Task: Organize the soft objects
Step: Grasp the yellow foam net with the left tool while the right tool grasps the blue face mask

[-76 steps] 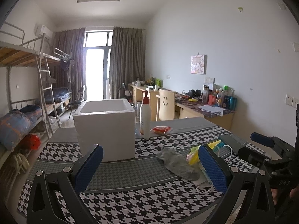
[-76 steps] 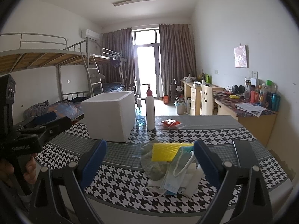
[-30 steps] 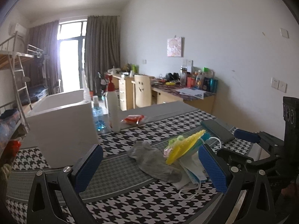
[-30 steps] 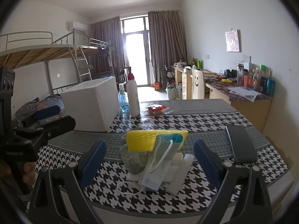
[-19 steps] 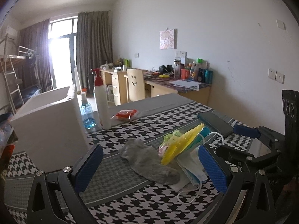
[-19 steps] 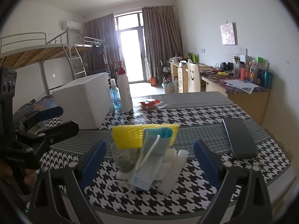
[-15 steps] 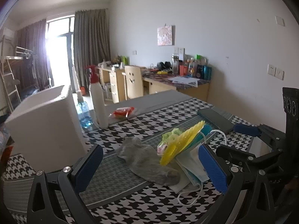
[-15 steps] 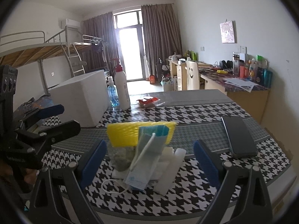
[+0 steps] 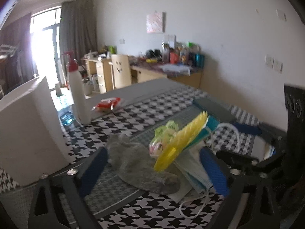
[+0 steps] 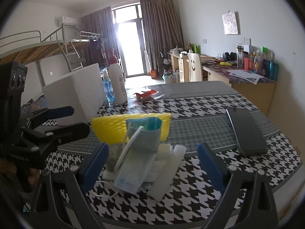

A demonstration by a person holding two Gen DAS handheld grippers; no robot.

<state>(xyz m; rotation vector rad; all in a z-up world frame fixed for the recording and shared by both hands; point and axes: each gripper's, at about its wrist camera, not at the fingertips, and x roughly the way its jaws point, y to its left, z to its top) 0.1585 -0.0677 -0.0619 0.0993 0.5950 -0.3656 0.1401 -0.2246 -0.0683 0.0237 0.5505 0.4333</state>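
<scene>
A pile of soft things lies on the houndstooth table. It holds a grey sock, a yellow sponge, a blue face mask and white foam pieces. My left gripper is open, its blue pads either side of the sock and sponge. My right gripper is open, its pads either side of the mask. Each gripper shows in the other's view, the left and the right.
A white foam box stands at the left. A pump bottle, a small blue bottle and a red packet lie behind the pile. A dark phone lies at the right.
Both grippers have moved closer to the pile, which now fills the gap between the pads. The left view has swung right, so the foam box sits at the left edge.
</scene>
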